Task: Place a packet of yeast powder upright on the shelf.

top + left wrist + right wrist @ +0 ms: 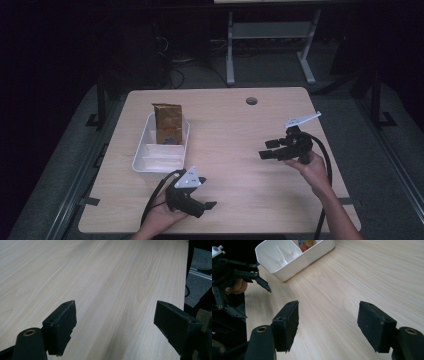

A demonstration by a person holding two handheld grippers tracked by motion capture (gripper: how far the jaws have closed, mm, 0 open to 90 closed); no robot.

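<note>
A white divided bin (pixel 161 150) sits on the left part of the light wooden table (pixel 235 125). A brown paper packet (pixel 167 123) stands upright in the bin's far compartment; the near compartments look bare. My left gripper (pixel 202 205) hovers near the table's front edge, below the bin, open with only bare wood between its jaws (pixel 115 315). My right gripper (pixel 265 149) is held over the right side of the table, pointing left and open (pixel 328 315). In the right gripper view, the bin (pixel 287 257), the packet's lower part (pixel 305 243) and the left gripper (pixel 239 277) lie ahead.
A round cable hole (pixel 251 101) is near the table's far edge. The table's right edge (pixel 186 277) drops to a grey floor. A metal frame (pixel 270 35) stands in the dark behind the table. Black cables trail from both grippers.
</note>
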